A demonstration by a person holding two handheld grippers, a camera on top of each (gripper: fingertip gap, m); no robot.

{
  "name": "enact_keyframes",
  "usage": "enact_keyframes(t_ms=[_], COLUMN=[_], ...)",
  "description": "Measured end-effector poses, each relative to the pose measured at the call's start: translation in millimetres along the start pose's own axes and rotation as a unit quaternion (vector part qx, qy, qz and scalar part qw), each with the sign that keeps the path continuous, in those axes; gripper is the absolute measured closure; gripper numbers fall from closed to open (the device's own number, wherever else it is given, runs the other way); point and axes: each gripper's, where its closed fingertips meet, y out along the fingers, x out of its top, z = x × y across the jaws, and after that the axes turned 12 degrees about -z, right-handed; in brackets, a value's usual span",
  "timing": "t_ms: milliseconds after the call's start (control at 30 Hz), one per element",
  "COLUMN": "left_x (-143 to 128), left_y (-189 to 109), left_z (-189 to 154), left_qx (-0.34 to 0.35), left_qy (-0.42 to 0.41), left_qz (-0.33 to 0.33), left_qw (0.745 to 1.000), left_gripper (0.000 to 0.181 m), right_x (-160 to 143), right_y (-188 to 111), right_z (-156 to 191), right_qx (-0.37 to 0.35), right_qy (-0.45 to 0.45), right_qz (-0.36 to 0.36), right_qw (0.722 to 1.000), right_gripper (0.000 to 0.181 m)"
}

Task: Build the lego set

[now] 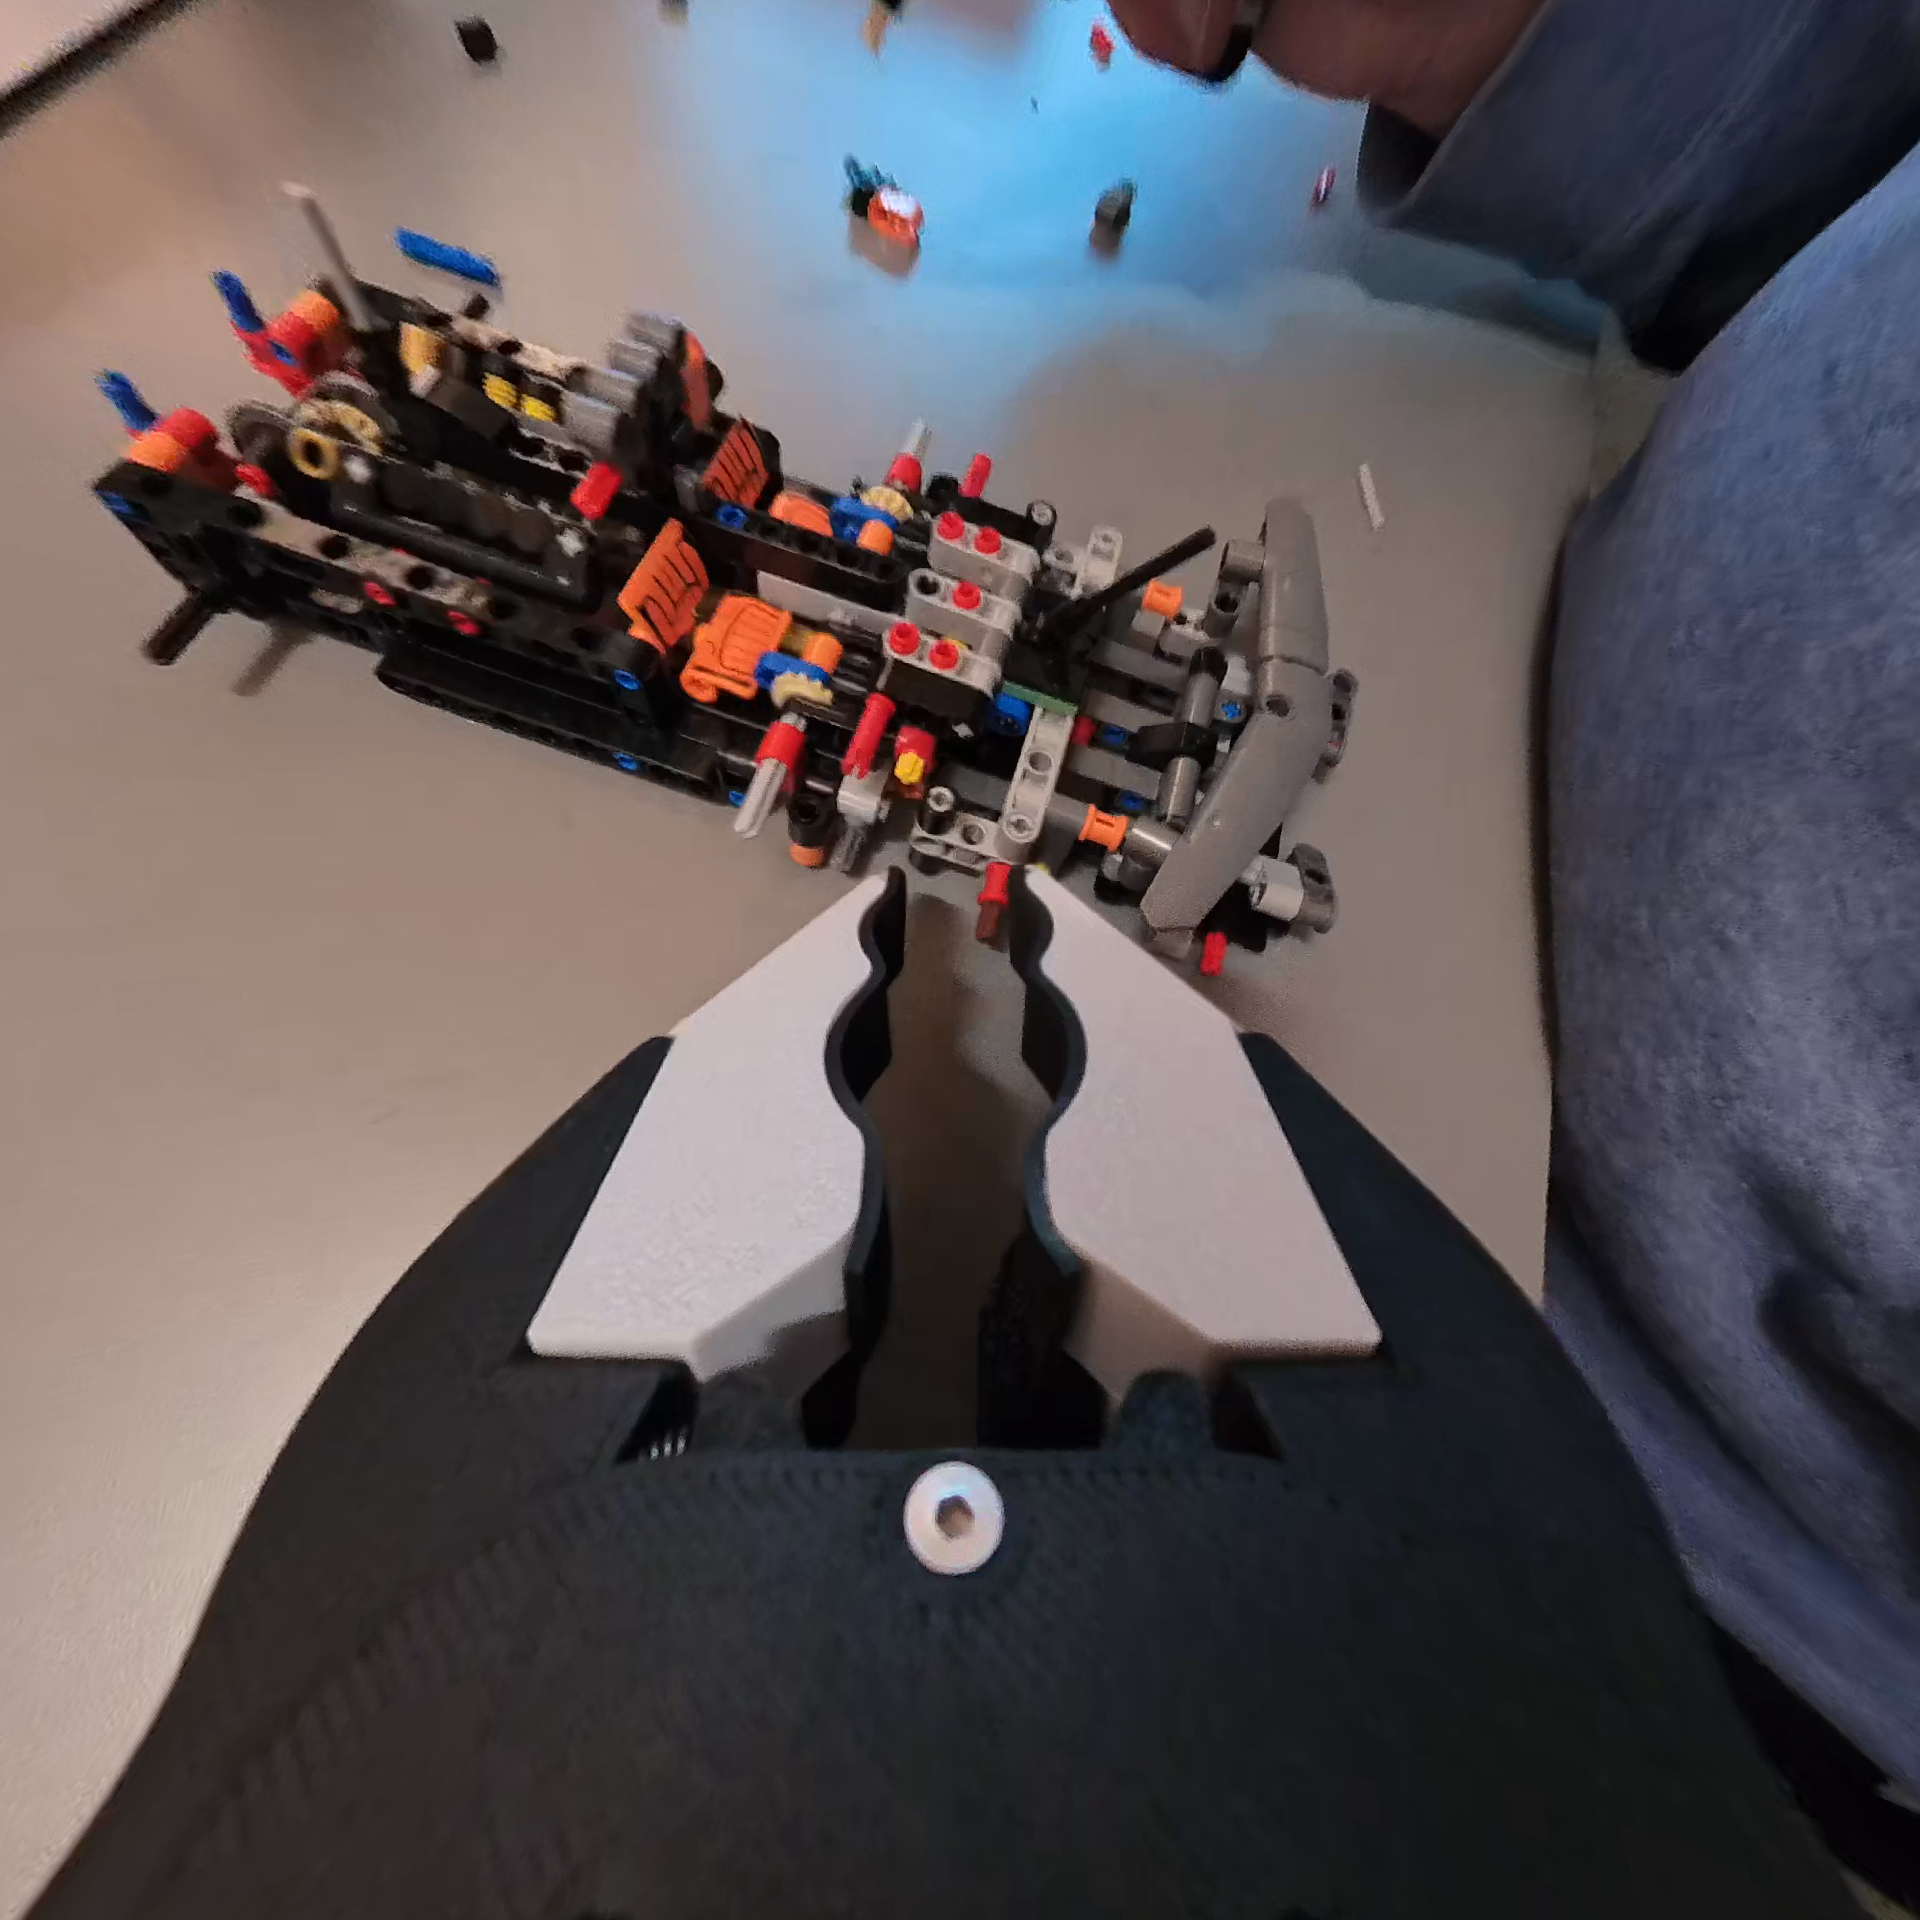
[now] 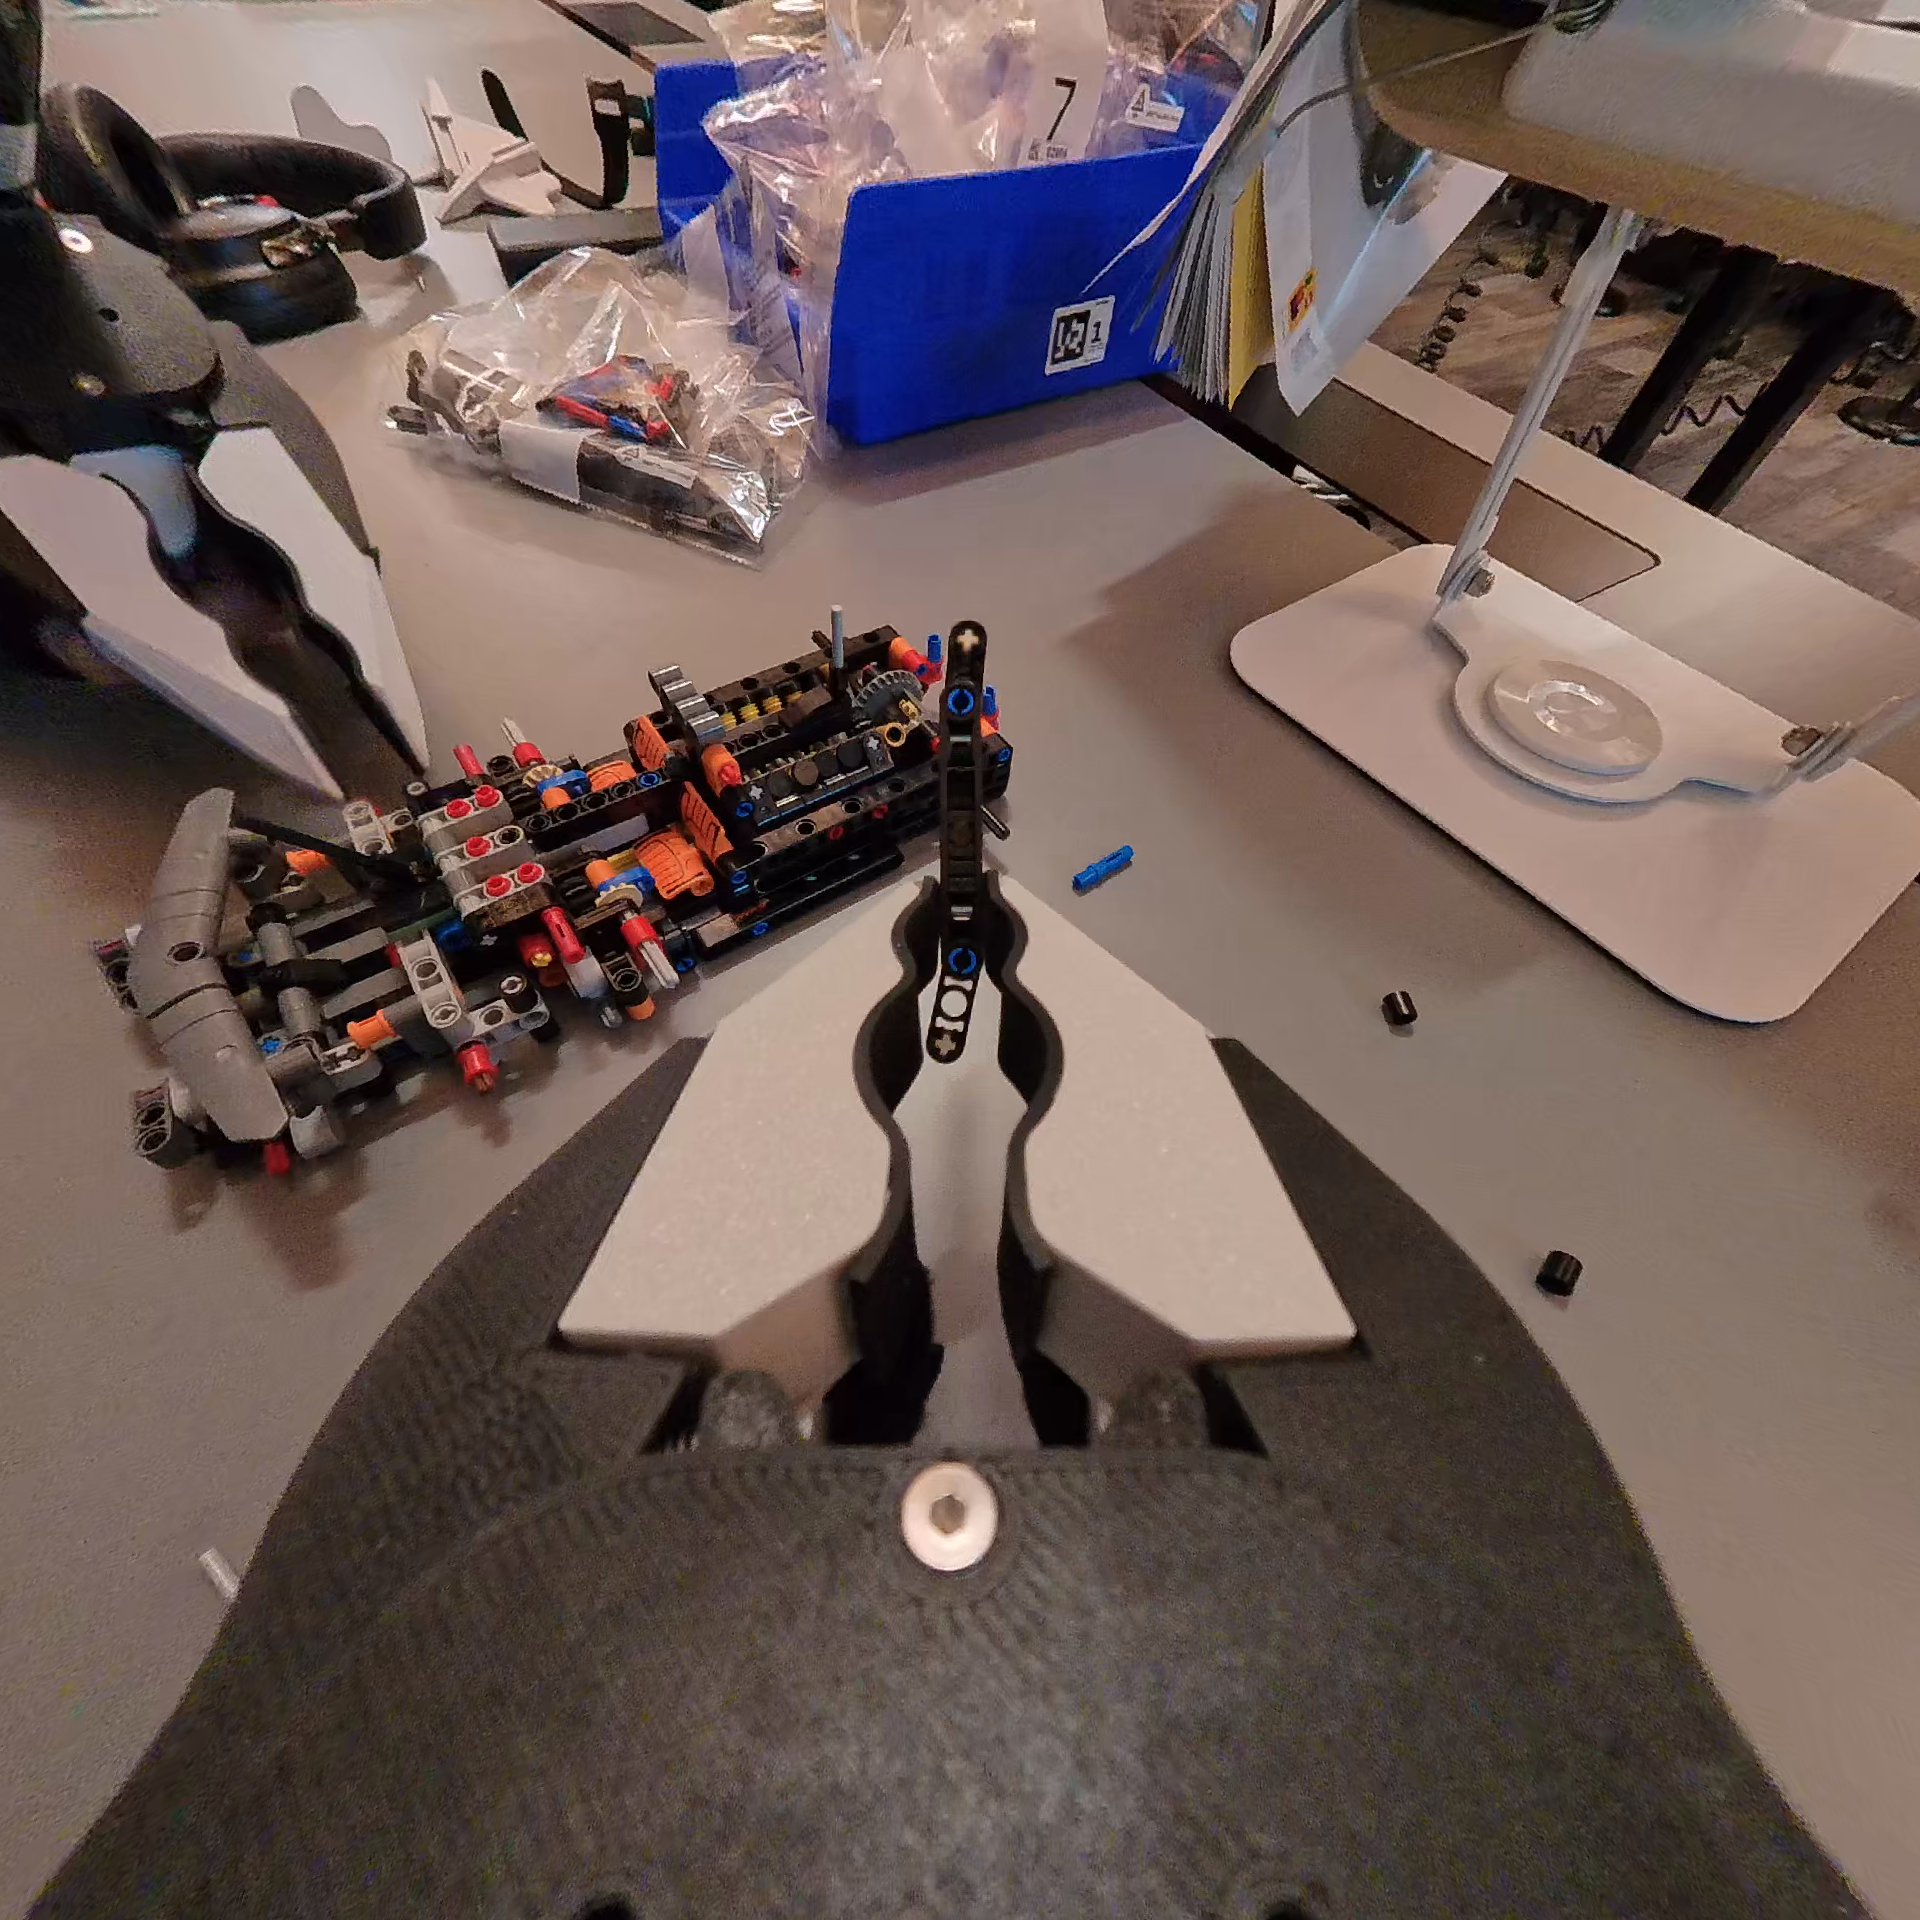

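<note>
The partly built Lego model (image 1: 727,582), black with orange, red and grey parts, lies on the grey table; it also shows in the right wrist view (image 2: 561,862). My left gripper (image 1: 966,894) is open and empty, its tips just short of the model's near edge, where a red pin (image 1: 994,894) sticks out between them. It also shows in the right wrist view (image 2: 369,774), at the model's far side. My right gripper (image 2: 961,894) is shut on a long black beam (image 2: 961,790) with blue pins, held upright in front of the model's right end.
A blue bin (image 2: 935,312) and clear bags of parts (image 2: 603,436) stand behind the model. A white stand base (image 2: 1558,790) is at the right. A loose blue pin (image 2: 1101,868) and small black pieces (image 2: 1400,1008) lie nearby. A person's blue clothing (image 1: 1714,831) fills the right side of the left wrist view. Tip to tip, the grippers are about 20 cm apart. From my right tips it is roughly 25 cm to the white stand base (image 2: 1558,790); from my left, 40 cm.
</note>
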Motion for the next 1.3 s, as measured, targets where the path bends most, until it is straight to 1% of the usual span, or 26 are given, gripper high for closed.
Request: enact_keyframes(t_ms=[133, 267, 367, 467, 633, 700, 833, 900, 967, 1100, 1300], left_x=[21, 47, 72, 95, 138, 151, 160, 166, 171, 172, 171], left_y=[-16, -28, -28, -15, 17, 32, 57, 62, 64, 63, 58], left_z=[12, 23, 30, 35, 40, 40, 40, 33, 25, 19, 6], left_qx=[0.012, 0.040, 0.051, 0.043, 0.018, 0.001, -0.026, -0.063, -0.099, -0.120, -0.166], left_qy=[-0.033, -0.019, -0.011, 0.003, 0.033, 0.043, 0.049, 0.030, 0.013, 0.004, -0.003], left_qz=[-0.075, -0.125, -0.159, -0.177, -0.200, -0.204, -0.203, -0.219, -0.234, -0.244, -0.255], left_qw=[0.997, 0.991, 0.986, 0.983, 0.979, 0.978, 0.978, 0.973, 0.967, 0.962, 0.953], left_gripper=[0.162, 0.160, 0.158, 0.156, 0.151, 0.150, 0.146, 0.147, 0.150, 0.156, 0.154], right_x=[5, 14, 25, 36, 48, 50, 52, 51, 51, 50, 49], right_y=[-1, -1, -2, -4, -8, -10, -12, -12, -12, -12, -13], right_z=[1, 9, 19, 29, 41, 46, 51, 52, 52, 54, 57], right_qx=[0.009, 0.036, 0.067, 0.097, 0.138, 0.154, 0.177, 0.181, 0.185, 0.194, 0.210], right_qy=[0.013, 0.042, 0.063, 0.079, 0.101, 0.108, 0.124, 0.128, 0.133, 0.146, 0.160], right_qz=[-0.012, -0.041, -0.069, -0.095, -0.123, -0.128, -0.135, -0.134, -0.135, -0.137, -0.140], right_qw=[1.000, 0.998, 0.993, 0.988, 0.978, 0.974, 0.967, 0.966, 0.964, 0.960, 0.954], right_gripper=[0.176, 0.176, 0.176, 0.177, 0.177, 0.177, 0.177, 0.177, 0.177, 0.177, 0.176])
